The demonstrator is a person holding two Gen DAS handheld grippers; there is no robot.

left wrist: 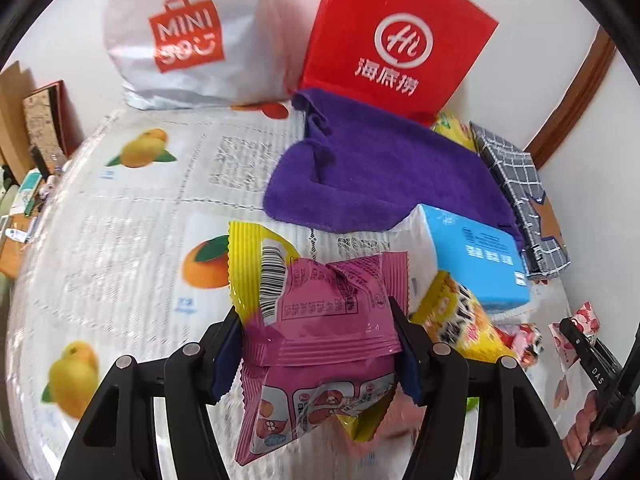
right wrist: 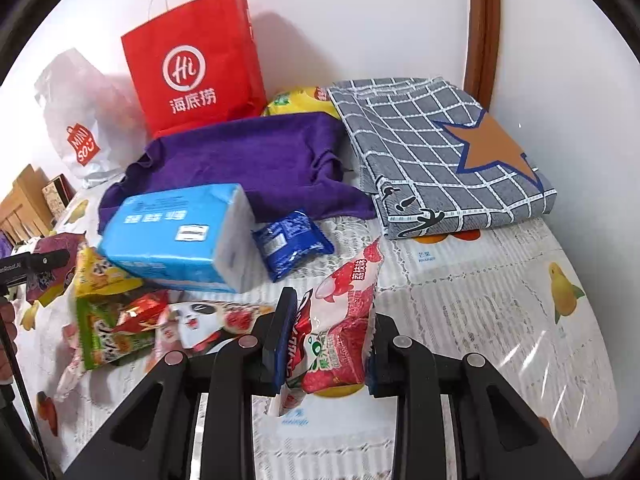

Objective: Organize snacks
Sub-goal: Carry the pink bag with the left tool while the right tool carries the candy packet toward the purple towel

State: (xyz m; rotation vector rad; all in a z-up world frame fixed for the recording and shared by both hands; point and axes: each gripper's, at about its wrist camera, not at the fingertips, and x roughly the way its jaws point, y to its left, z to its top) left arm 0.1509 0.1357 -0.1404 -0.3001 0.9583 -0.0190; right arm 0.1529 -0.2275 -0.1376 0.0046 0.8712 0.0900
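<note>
Left gripper clamped on magenta foil snack packets, long axis pointing away. Right gripper clamped on red lychee jelly pouch, lifted above worktop. Snack pile lies left of right gripper; red paper bag farther behind.

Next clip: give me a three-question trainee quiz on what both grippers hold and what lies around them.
1. True or false: the left gripper is clamped on a pink snack packet.
2. What does the right gripper grip? A) blue tissue pack B) red lychee snack packet C) purple cloth
3. Fill in: the tissue pack lies partly on the ____ cloth.

Key: 1 true; 2 B; 3 purple.
</note>
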